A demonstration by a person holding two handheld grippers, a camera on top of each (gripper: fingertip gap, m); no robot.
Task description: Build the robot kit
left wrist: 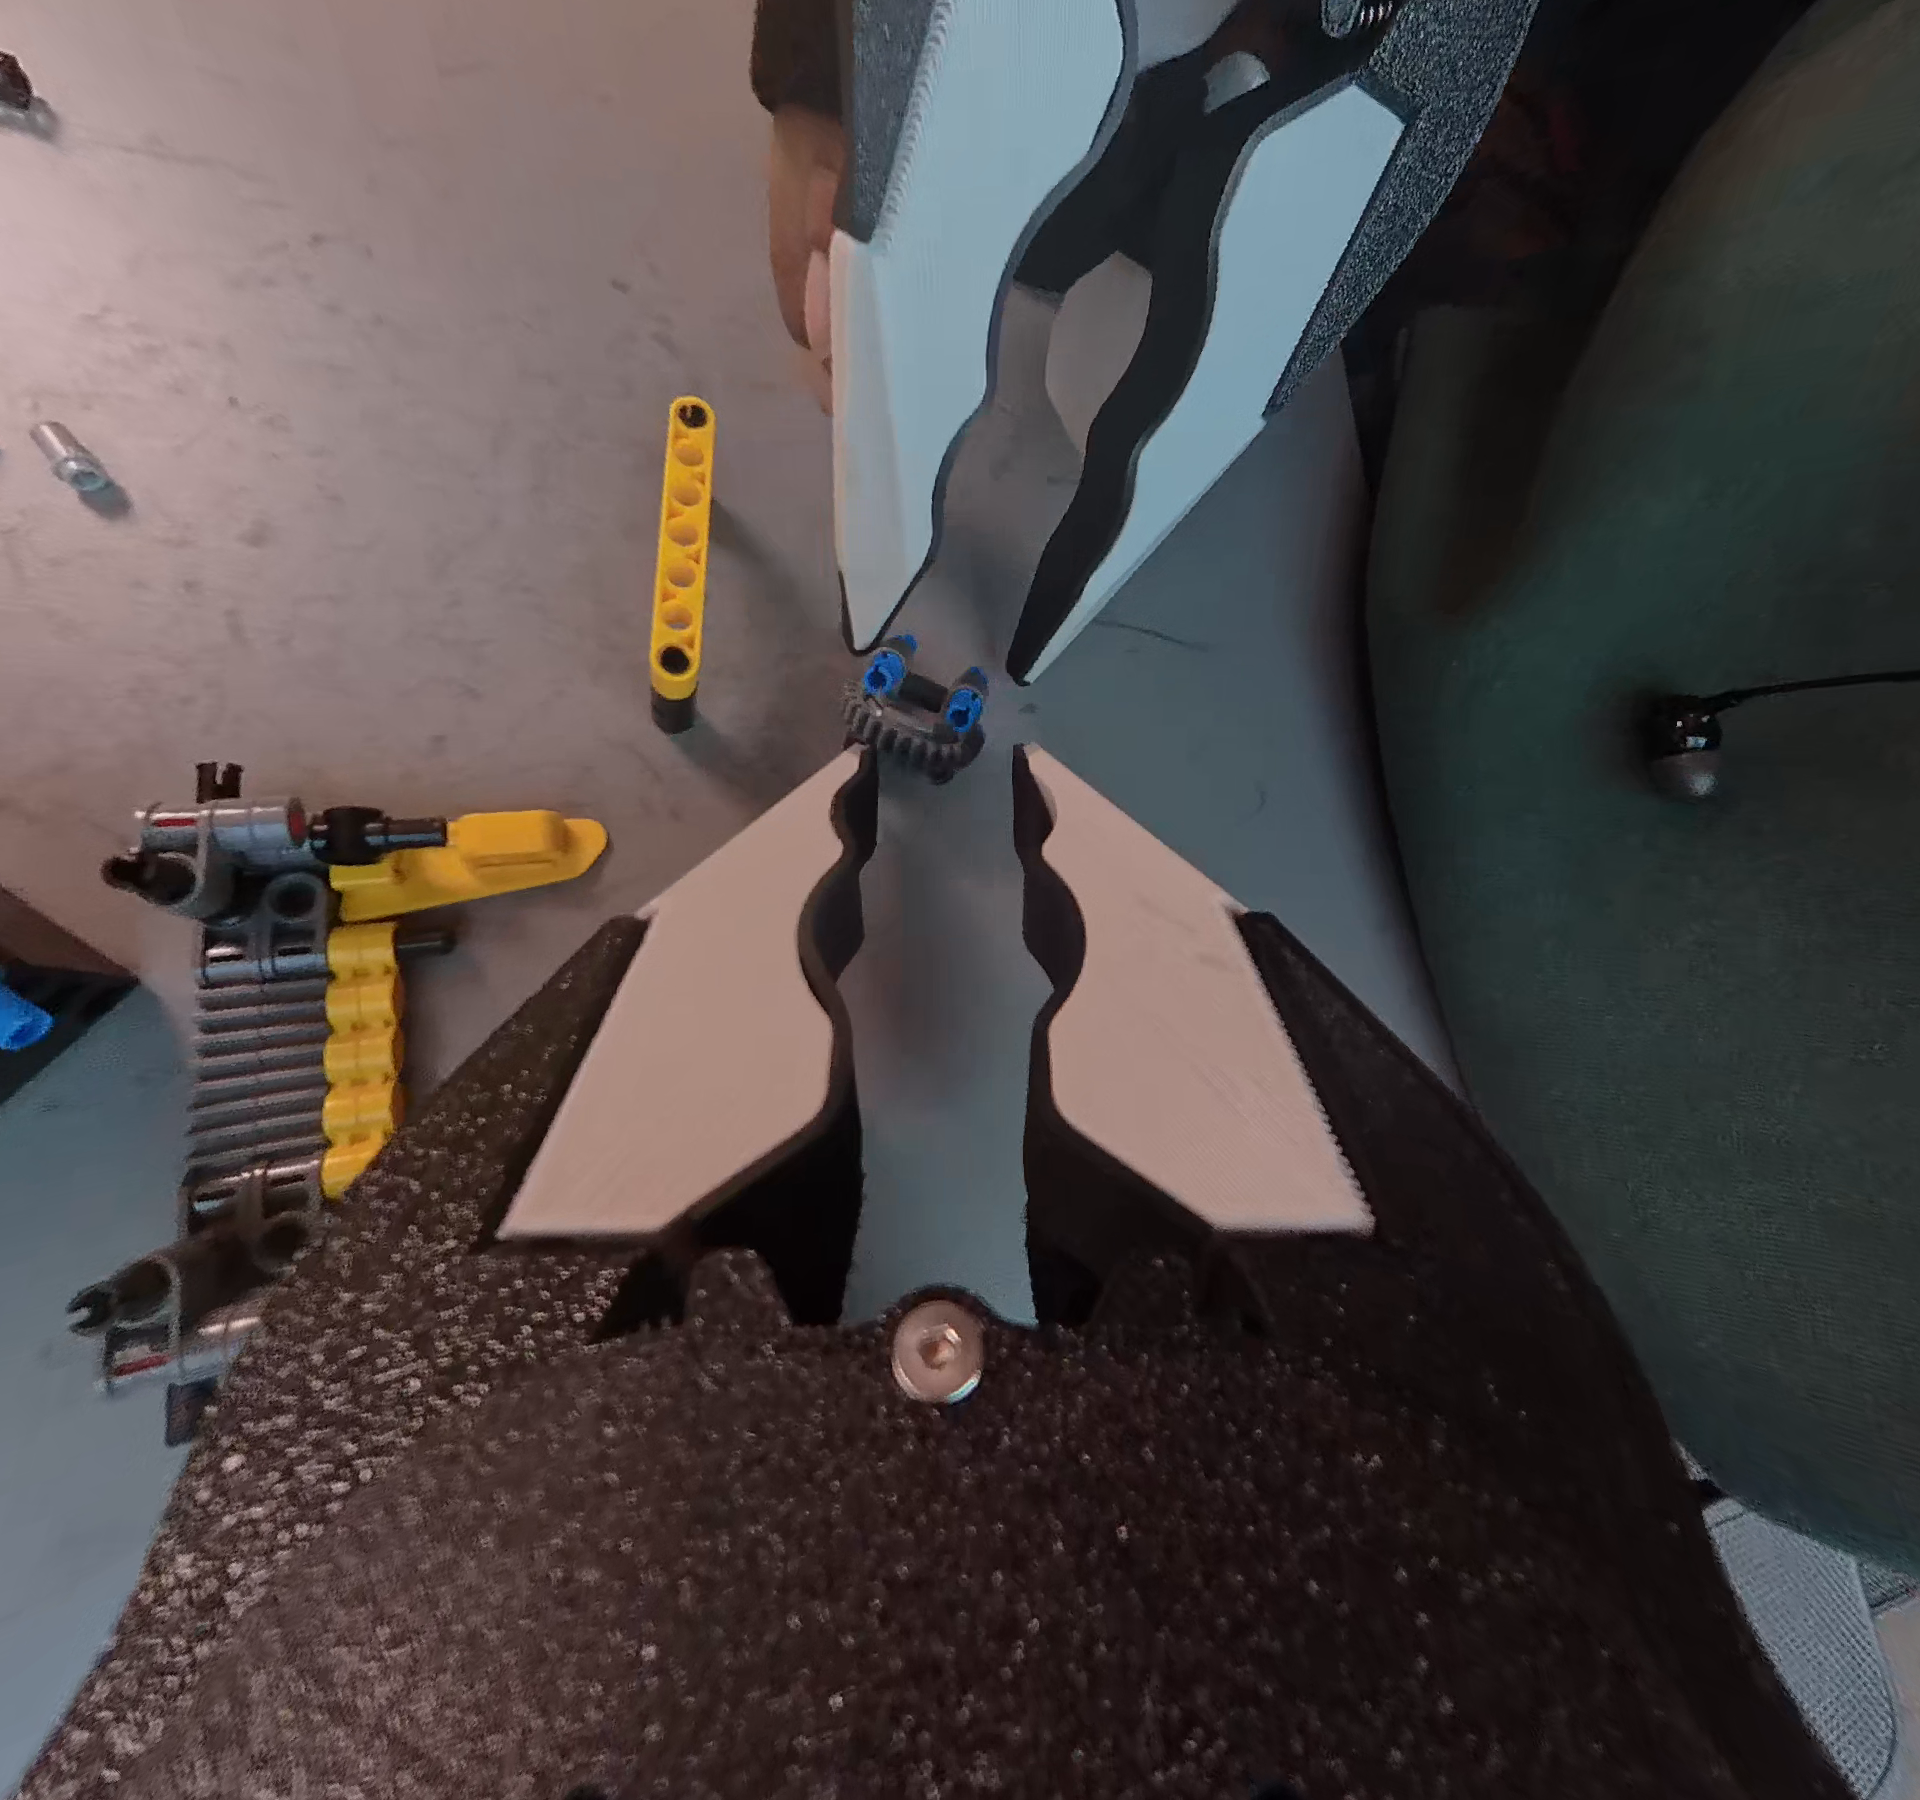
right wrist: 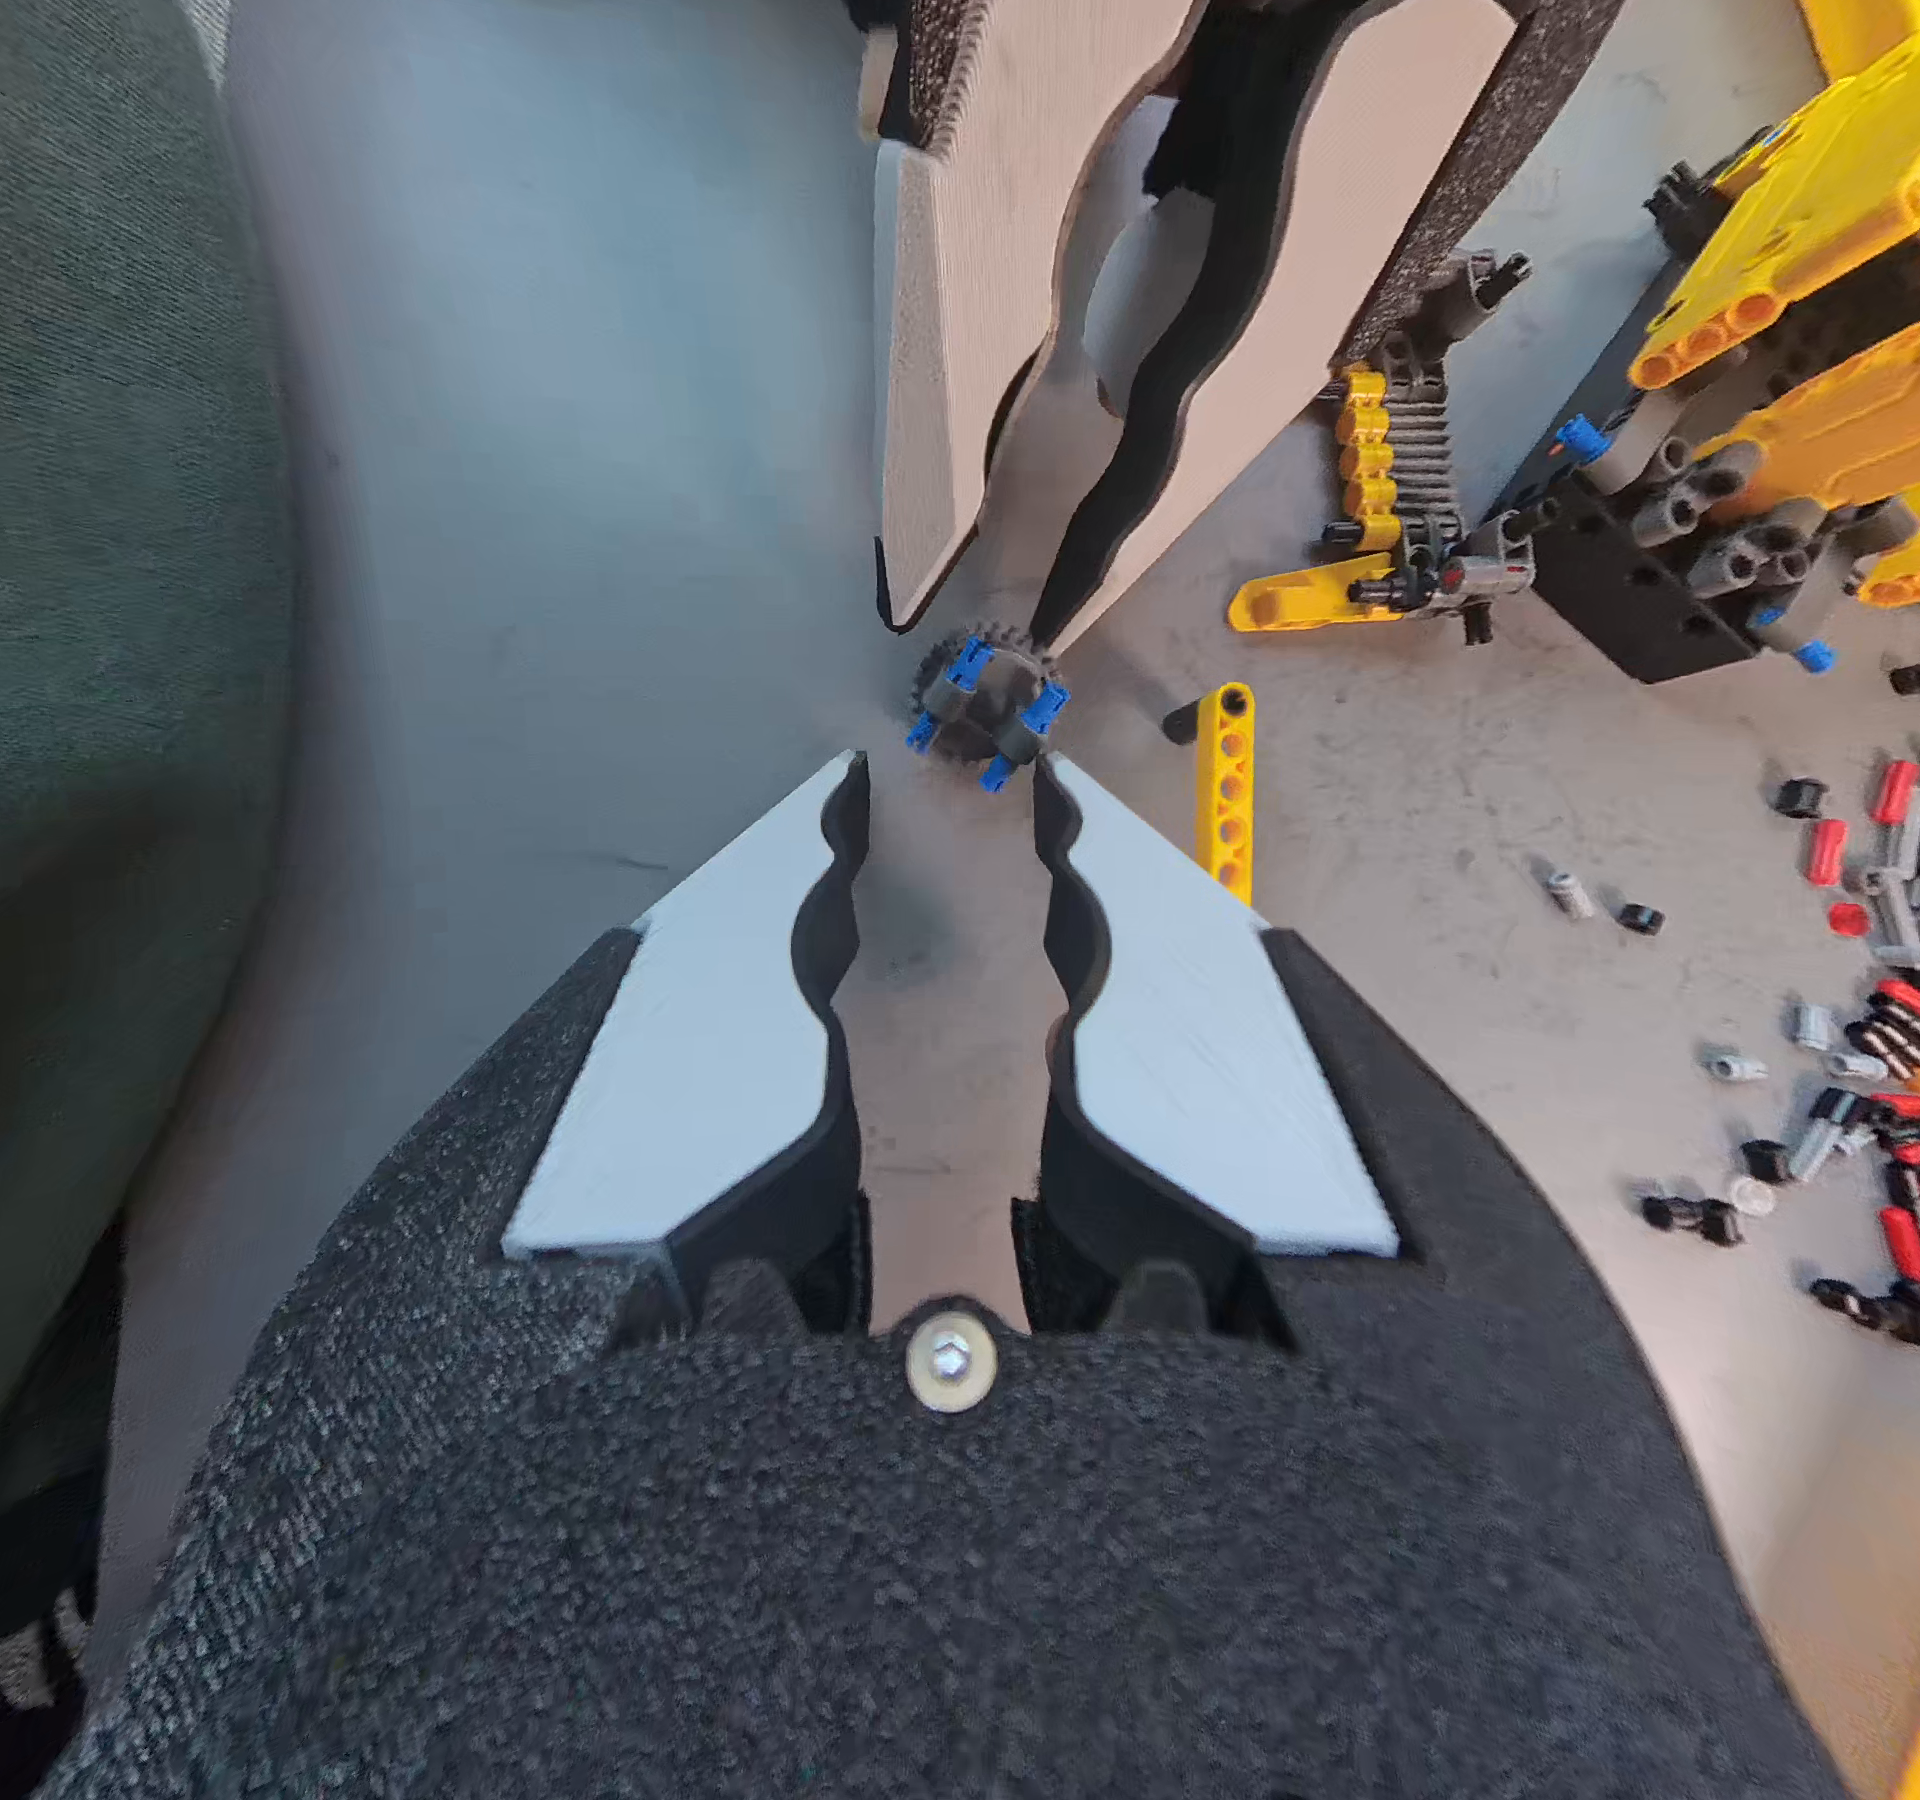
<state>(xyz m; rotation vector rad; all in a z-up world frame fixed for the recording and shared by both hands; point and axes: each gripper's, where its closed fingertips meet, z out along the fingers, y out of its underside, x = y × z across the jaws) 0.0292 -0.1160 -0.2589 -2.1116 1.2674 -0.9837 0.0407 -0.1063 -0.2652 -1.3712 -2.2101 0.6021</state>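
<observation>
A dark gear with two grey connectors and blue pins (left wrist: 920, 711) lies on the table, right between the tips of both grippers. My left gripper (left wrist: 940, 753) is open and empty, its tips just short of the gear. My right gripper (left wrist: 935, 659) faces it from the far side, open, its tips beside the gear. In the right wrist view the gear (right wrist: 982, 711) lies just past my right gripper (right wrist: 948, 761), near its right fingertip. The left gripper (right wrist: 966, 633) comes in from above, and one tip looks to be touching the gear's rim.
A yellow holed beam (left wrist: 683, 545) (right wrist: 1228, 794) lies near the gear. A small yellow and grey assembly (left wrist: 301, 971) (right wrist: 1392, 493) lies farther off. A large yellow model (right wrist: 1808, 296) and several loose pieces (right wrist: 1870, 1023) are at the right. A green cushion (left wrist: 1714, 815) borders the table. Less than 4 cm separates the two grippers' tips.
</observation>
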